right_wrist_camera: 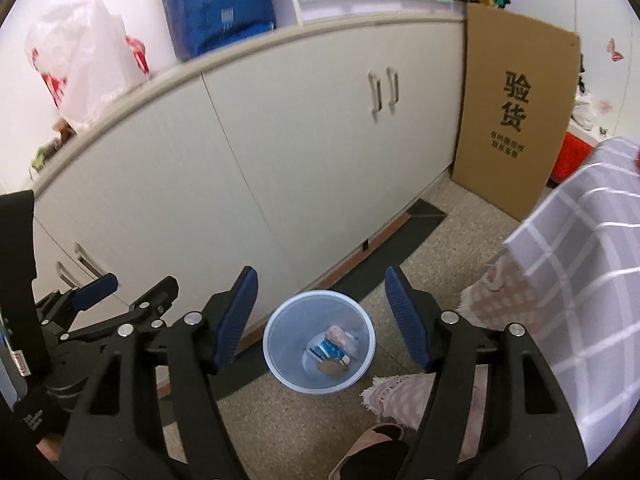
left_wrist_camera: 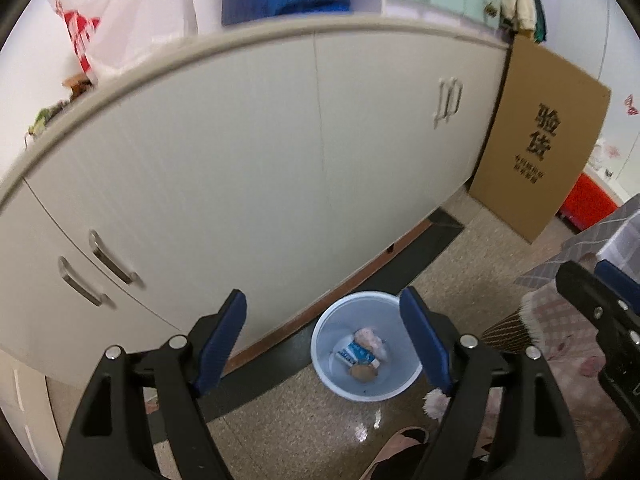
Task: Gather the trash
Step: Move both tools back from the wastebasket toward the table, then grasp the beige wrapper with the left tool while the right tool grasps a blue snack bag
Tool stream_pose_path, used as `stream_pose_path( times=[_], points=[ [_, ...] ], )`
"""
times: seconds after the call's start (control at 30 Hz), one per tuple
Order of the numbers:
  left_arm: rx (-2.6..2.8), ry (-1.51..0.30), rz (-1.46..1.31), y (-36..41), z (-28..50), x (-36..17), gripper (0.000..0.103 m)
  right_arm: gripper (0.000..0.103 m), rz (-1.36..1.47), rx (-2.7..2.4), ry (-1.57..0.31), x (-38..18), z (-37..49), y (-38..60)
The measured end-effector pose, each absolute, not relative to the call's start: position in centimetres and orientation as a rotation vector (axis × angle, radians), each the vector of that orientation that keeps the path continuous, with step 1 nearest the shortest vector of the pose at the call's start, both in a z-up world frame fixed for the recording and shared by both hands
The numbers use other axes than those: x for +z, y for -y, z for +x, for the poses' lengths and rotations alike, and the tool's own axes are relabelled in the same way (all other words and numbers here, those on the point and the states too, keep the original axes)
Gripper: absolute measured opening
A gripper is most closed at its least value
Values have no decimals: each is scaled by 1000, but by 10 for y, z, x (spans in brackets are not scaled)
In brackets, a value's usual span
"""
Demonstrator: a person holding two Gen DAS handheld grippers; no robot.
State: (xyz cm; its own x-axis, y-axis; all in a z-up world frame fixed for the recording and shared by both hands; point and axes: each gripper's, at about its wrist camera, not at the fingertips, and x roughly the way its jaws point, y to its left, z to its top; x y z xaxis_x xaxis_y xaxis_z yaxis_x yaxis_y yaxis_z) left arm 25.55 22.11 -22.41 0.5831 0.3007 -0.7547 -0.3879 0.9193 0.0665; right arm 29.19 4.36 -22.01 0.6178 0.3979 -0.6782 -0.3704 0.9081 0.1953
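Below, a pale blue bin [left_wrist_camera: 366,346] is seen standing on the speckled floor [left_wrist_camera: 304,436], just in front of the dark strip at the foot of a white cabinet [left_wrist_camera: 248,160]. Three pieces of trash are seen at the bottom of the bin: a blue-and-white wrapper [left_wrist_camera: 357,353], a crumpled pinkish wad [left_wrist_camera: 370,338] and a round brown piece [left_wrist_camera: 362,373], all lying close together. The left gripper [left_wrist_camera: 322,338] is held above the bin with its blue pads spread wide and nothing between them. The right gripper [right_wrist_camera: 320,316] is likewise held released over the bin [right_wrist_camera: 319,344], empty, and the left gripper [right_wrist_camera: 132,294] is seen beside it at the left edge of the right wrist view. A brown cardboard sheet [right_wrist_camera: 516,112] with black printed characters is leaned upright against the end of the cabinet. A grey checked cloth [right_wrist_camera: 576,272] is draped at the right, with a pink fringed cloth [right_wrist_camera: 390,398] below it. Plastic bags [right_wrist_camera: 80,60] and a blue package [right_wrist_camera: 220,12] are kept on the cabinet top
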Motion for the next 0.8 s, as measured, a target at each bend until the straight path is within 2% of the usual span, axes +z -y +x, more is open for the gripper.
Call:
stream_pose_path(
  times=[0.4,0.63,0.8],
  points=[
    [232,-622,-2,-114,210,-117,87,70,213,349,-552,-121,216,80],
    [-104,-624,92,6,208,-104,88,70,277,78,-493,-117,168,202],
    [-258,-691,182,94,219,-123,88,70,338,-100,-500,-127,144,284]
  ],
)
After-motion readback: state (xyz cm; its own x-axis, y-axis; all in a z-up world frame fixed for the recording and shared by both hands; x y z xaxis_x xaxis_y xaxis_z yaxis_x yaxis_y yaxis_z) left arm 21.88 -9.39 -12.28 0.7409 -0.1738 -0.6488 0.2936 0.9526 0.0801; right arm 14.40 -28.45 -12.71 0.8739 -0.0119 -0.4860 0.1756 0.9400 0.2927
